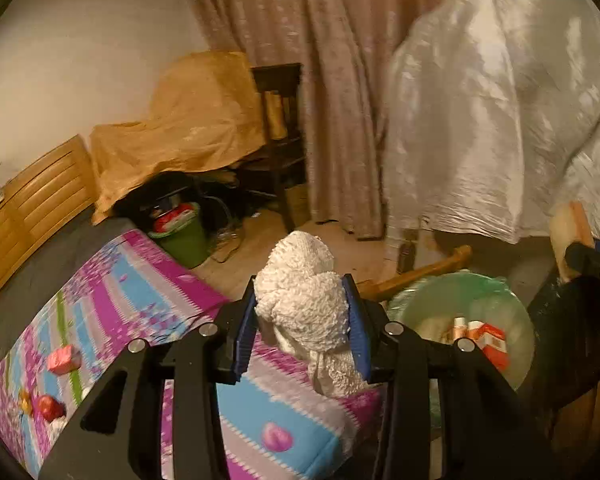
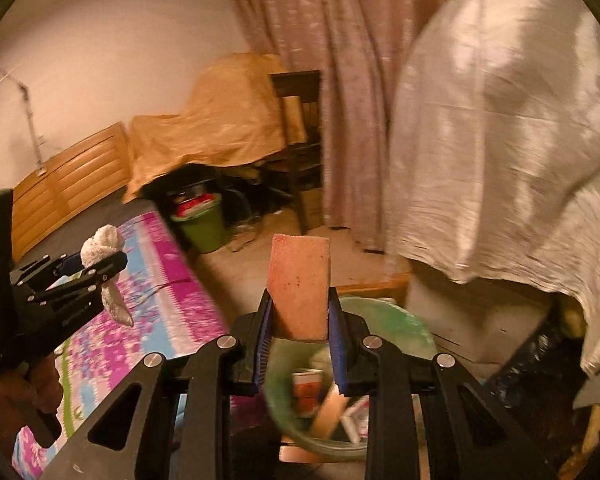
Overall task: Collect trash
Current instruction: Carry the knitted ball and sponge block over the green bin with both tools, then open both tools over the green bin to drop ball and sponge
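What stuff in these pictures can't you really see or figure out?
- Under the white sheet, both views: it covers whatever stands there.
- Under the tan cloth, both views: the shape beneath is hidden.
- Bottom of the bin, right wrist view: the right gripper and its pink box block it.
- Small red things on the blanket, left wrist view: too blurred to name.
- What the white wad in the left gripper is: unclear.

The left gripper [image 1: 304,316] clamps a crumpled white tissue [image 1: 304,308] above the patterned bedspread [image 1: 140,280]; a lined bin [image 1: 420,304] sits just right.
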Demonstrator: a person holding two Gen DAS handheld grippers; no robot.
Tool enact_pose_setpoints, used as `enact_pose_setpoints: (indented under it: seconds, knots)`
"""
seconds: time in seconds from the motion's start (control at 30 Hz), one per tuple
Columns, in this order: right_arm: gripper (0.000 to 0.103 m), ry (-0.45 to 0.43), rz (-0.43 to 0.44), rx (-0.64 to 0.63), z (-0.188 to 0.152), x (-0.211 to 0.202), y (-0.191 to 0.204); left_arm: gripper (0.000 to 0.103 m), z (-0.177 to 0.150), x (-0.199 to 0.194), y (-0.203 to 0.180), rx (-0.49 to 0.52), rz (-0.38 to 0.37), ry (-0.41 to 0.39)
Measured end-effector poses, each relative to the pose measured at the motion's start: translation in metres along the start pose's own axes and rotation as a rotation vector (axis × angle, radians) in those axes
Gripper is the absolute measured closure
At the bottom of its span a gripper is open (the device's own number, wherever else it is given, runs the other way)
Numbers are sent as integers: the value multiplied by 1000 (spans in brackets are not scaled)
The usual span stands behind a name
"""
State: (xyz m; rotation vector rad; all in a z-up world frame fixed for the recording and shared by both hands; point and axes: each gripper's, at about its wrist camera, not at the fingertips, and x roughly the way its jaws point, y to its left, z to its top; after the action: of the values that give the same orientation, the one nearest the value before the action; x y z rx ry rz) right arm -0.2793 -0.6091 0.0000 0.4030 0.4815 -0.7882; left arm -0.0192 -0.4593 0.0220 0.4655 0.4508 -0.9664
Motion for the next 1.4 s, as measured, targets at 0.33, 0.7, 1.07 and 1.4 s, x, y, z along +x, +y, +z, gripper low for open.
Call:
enact_pose_setpoints:
  seconds: [0.33, 0.7, 1.07, 1.4]
  knots:
    - [76, 51, -55, 93, -12, 23, -64, 65, 12, 38, -74, 129, -103, 42]
    - [76, 106, -27, 133, -30, 39, -76, 65, 1, 73, -97, 157, -257, 150]
    - [73, 162, 58, 125, -30, 68, -74, 44, 3, 102, -103, 64, -463, 224]
    - [47, 160, 55, 173, -37, 83, -87, 29, 2, 110, -91, -30, -463, 226]
